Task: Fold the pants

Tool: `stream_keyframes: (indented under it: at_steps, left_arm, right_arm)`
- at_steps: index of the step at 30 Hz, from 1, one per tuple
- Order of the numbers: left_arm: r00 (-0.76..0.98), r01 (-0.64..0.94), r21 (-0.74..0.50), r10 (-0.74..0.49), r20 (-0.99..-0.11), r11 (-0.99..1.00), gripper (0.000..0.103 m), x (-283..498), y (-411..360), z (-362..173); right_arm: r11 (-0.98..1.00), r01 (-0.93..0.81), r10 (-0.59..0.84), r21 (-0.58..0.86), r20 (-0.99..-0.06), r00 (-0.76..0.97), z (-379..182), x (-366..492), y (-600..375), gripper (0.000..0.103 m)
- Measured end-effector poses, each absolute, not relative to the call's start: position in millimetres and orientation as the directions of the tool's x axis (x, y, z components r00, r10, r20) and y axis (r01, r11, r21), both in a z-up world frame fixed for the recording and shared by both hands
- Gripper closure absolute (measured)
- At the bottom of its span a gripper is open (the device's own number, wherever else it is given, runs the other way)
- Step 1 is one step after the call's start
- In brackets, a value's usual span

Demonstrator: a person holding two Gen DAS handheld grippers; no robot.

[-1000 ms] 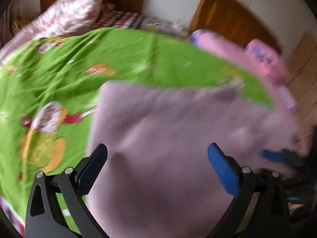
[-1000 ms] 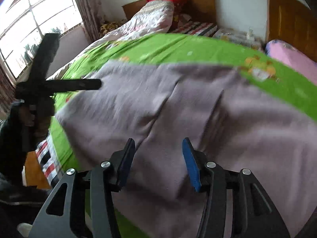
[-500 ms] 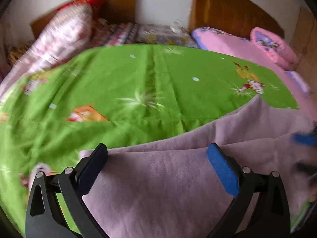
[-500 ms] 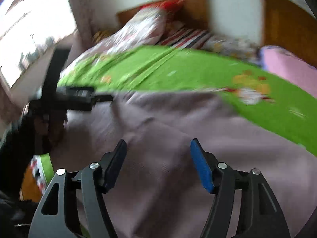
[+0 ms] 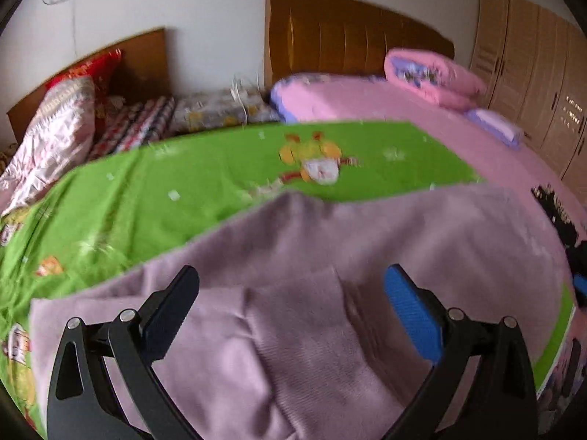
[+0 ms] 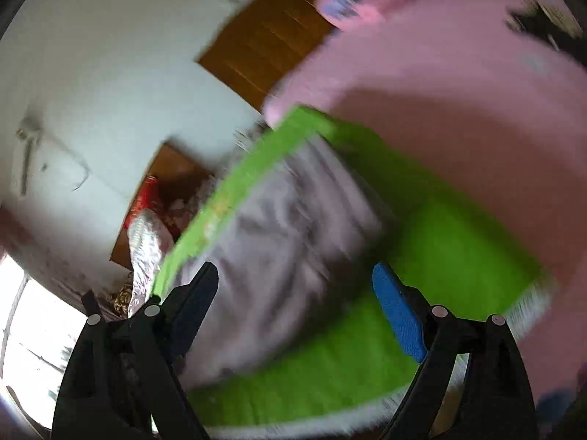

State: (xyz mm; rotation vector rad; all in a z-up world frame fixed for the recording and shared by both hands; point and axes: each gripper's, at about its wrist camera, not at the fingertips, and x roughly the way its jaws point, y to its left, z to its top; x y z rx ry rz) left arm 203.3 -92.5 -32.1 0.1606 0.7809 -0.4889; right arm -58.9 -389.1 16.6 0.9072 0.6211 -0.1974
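Pants (image 5: 312, 293) – mauve knit fabric – lie spread on the green sheet (image 5: 183, 183) covering the bed, taking up most of the near part of it, with a raised crease running through the cloth in the left wrist view and a far edge that rises to a peak near the cartoon print. Left gripper (image 5: 293, 308) hangs low over the fabric, jaws spread wide, nothing pinched; pads look clear of the cloth, though contact under the fingers is hard to rule out. Right gripper (image 6: 295, 308) is in a heavily blurred, tilted view, jaws opening and empty; the pants (image 6: 279, 242) show as a grey-mauve smear ahead of it on the green sheet (image 6: 440, 264), with the pink bed (image 6: 458, 110) beyond. Judged step: between folds – neither tool has hold of anything, so this looks like repositioning for a fresh grasp, not a carry. How many folds are already in cannot be told; the cloth reads as at least partly doubled. Next move calls for each gripper to drop onto an edge or corner of the fabric, close on it through all layers, then lift and lay it across together so the layers line up.
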Motion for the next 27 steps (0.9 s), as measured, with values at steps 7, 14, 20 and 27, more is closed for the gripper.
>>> stream_keyframes:
  at_steps: [7, 14, 20, 27]
  left_arm:
    - [0.555, 0.477, -0.021, -0.319, -0.768, 0.879, 0.002, 209.9, -100.4, -56.6]
    - [0.542, 0.473, -0.009, -0.299, -0.785, 0.881, 0.002, 208.8, -103.9, -59.6]
    - [0.531, 0.476, -0.011, -0.297, -0.794, 0.880, 0.002, 209.4, -106.5, -60.5]
    - [0.536, 0.471, -0.063, -0.342, -0.771, 0.880, 0.002, 207.8, -96.9, -50.3]
  right_arm:
    - [0.646, 0.422, 0.154, 0.636, -0.650, 0.744, -8.3, -15.3, -381.8, 0.017]
    - [0.576, 0.437, 0.154, 0.691, -0.617, 0.772, -12.7, 18.7, -397.1, 0.011]
    - [0.672, 0.340, 0.298, 0.658, -0.661, 0.688, -13.8, 33.9, -380.4, 0.025]
    - [0.673, 0.442, 0.155, 0.592, -0.698, 0.699, -12.6, 57.4, -387.5, 0.057]
